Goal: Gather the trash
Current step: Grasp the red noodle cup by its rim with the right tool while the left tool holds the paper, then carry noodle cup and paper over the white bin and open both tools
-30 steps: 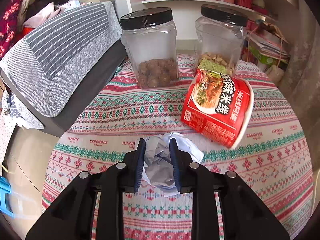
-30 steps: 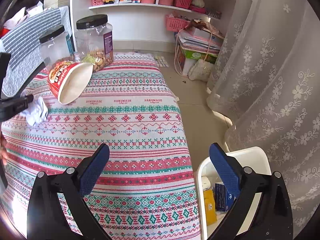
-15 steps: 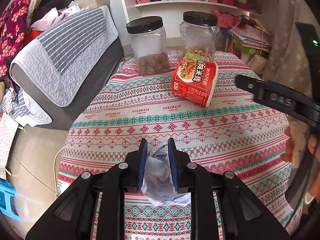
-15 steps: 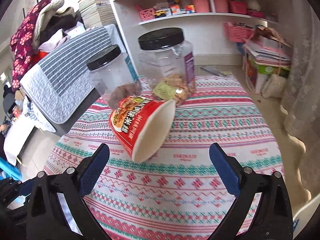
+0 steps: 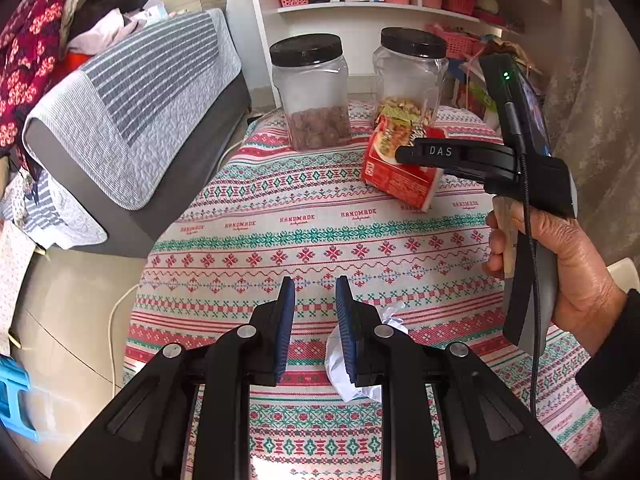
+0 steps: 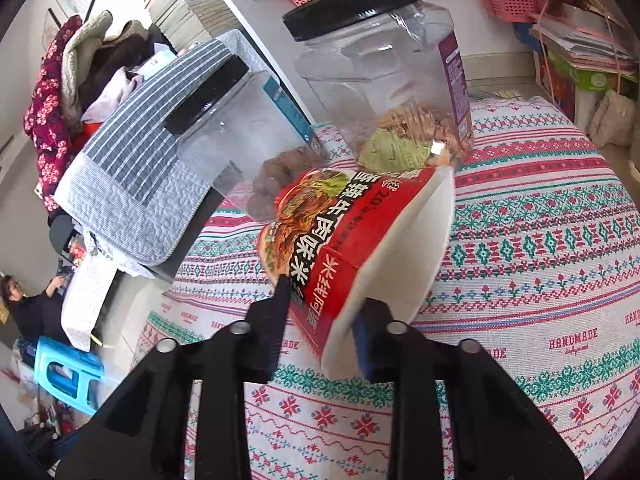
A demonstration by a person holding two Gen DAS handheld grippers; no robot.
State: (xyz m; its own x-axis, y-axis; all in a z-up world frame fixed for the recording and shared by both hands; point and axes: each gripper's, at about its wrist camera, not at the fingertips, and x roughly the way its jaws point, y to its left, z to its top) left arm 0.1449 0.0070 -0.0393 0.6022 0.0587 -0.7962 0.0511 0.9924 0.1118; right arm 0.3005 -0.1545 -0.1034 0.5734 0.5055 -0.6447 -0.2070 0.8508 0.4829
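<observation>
A red instant-noodle cup (image 6: 352, 240) lies on its side on the patterned tablecloth (image 6: 540, 264). My right gripper (image 6: 320, 312) is shut on its rim, one finger outside the red wall, one inside the white interior. In the left wrist view the cup (image 5: 400, 176) sits behind the right gripper's finger. My left gripper (image 5: 314, 300) has nothing between its pads, which stand a small gap apart. A crumpled white paper (image 5: 356, 364) lies on the cloth under and beside its right finger (image 5: 346, 332).
Two clear jars with black lids (image 5: 314, 92) (image 5: 410, 76) stand at the table's far edge, touching the cup. A grey quilted sofa (image 5: 132, 92) is at left, shelves (image 5: 360, 4) behind, a blue stool (image 6: 66, 372) on the floor.
My left gripper has let go of the crumpled paper, which now lies beside its right finger. My right gripper moved in and closed on the noodle cup's rim.
</observation>
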